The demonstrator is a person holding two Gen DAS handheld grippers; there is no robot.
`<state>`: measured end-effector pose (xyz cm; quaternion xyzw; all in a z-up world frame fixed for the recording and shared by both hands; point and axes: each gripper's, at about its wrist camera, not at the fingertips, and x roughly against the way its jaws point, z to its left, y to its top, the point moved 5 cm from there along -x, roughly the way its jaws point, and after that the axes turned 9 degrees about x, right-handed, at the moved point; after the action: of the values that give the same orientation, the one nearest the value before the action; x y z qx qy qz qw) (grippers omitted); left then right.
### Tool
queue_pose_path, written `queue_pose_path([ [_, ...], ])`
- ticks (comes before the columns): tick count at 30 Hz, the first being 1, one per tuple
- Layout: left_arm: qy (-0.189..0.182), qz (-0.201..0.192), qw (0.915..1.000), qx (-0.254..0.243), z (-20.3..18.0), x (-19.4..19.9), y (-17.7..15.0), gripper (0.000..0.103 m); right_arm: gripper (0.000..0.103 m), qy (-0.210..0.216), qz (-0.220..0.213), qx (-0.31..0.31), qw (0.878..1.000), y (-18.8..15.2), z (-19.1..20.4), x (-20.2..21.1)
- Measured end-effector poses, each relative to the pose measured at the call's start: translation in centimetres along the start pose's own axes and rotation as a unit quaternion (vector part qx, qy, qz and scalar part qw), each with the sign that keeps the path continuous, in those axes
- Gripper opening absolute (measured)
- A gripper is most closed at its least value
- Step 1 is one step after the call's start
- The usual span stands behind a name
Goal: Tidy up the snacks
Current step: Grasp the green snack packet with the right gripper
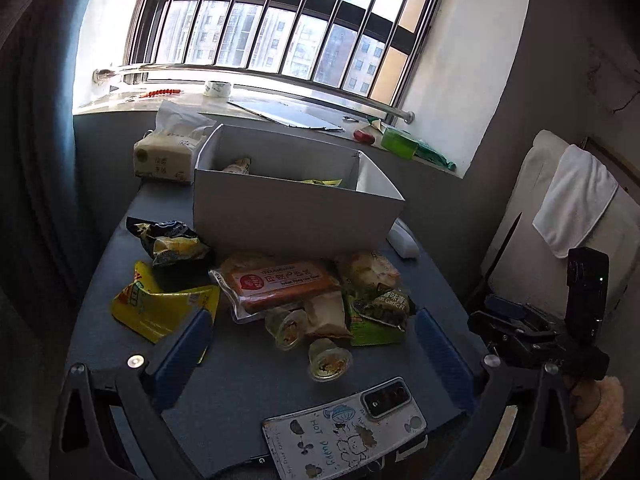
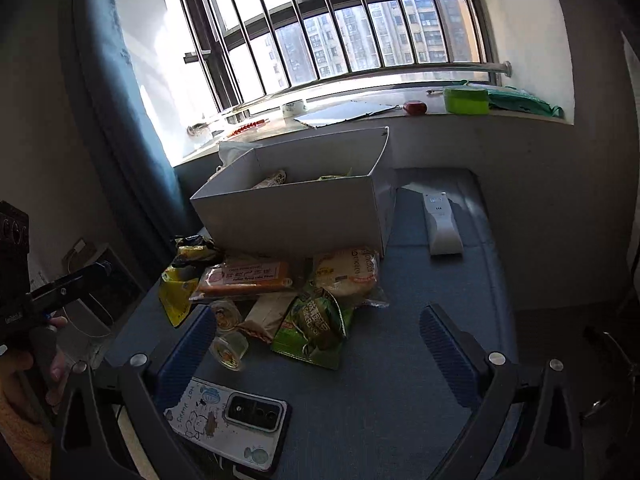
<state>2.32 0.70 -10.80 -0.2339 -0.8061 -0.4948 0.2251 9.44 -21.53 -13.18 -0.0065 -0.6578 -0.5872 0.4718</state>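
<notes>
Both grippers hang above the near edge of the blue table [image 1: 224, 392], the left gripper [image 1: 314, 334] and the right gripper [image 2: 320, 332] each with jaws spread wide and nothing between them. The snacks lie heaped just in front of the white box [image 1: 296, 216], which already holds a couple of packets, so the sorting looks partly done and a fresh pick seems due. Nearest the left gripper are two small jelly cups [image 1: 330, 360], an orange flat pack [image 1: 280, 284] and a yellow pouch [image 1: 160, 308]; a green garlic-pea bag [image 2: 316, 324] and a round bread pack [image 2: 348, 272] sit closer to the right one. A phone [image 1: 344, 428] lies by the near edge, apart from the pile. The next move probably calls for lowering one gripper over a single loose packet, closing on its edge without dragging neighbours, then lifting it over the box wall.
</notes>
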Motion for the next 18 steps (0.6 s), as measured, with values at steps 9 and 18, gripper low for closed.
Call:
queue_pose_path([
  [9, -0.004, 0.010, 0.9999, -0.004, 0.2, -0.5, -0.6, 0.103, 0.103, -0.008, 0.057, 0.005, 0.998, -1.8, 0.5, -4.6],
  [18, 0.015, 0.016, 0.9992, 0.035, 3.3, -0.3, -0.6, 0.103, 0.103, 0.002, 0.087, 0.028, 0.996, -0.8, 0.5, -9.6],
])
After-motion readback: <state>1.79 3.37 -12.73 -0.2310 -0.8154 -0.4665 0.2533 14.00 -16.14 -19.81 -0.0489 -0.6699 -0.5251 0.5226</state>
